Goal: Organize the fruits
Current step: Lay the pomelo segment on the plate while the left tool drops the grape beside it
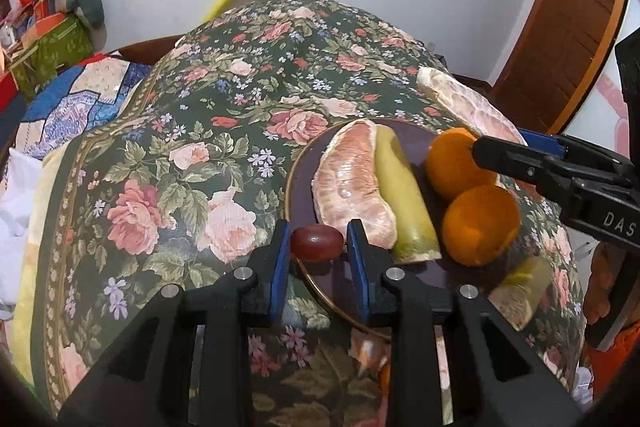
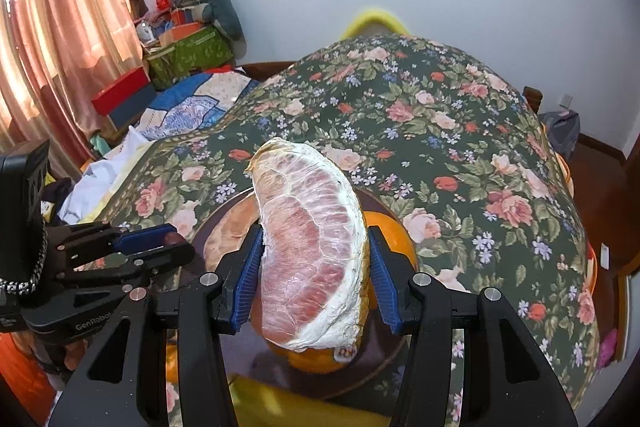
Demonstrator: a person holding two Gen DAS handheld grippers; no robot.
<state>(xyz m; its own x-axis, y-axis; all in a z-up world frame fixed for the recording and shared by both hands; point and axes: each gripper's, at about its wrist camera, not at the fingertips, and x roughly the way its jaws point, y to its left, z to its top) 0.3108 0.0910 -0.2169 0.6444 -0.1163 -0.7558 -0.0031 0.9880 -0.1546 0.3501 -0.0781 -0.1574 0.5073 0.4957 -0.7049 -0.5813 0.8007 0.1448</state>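
A dark round plate [image 1: 304, 163] with a gold rim lies on the floral tablecloth. On it are a peeled pomelo segment [image 1: 350, 183], a yellow-green rind piece [image 1: 404, 199] and two oranges [image 1: 480, 223]. My left gripper [image 1: 317, 242] is shut on a red grape [image 1: 317, 242] just above the plate's near-left rim. My right gripper [image 2: 316, 255] is shut on a second large pomelo segment [image 2: 312, 247] and holds it over the oranges [image 2: 390, 231] on the plate; it also shows in the left wrist view [image 1: 464, 107].
The floral tablecloth [image 1: 200, 131] covers a round table. A bed with a patchwork quilt [image 2: 192, 103] and boxes lies to the left. A yellow chair back [image 2: 376, 19] stands behind the table. A wooden door [image 1: 568, 27] is at the right.
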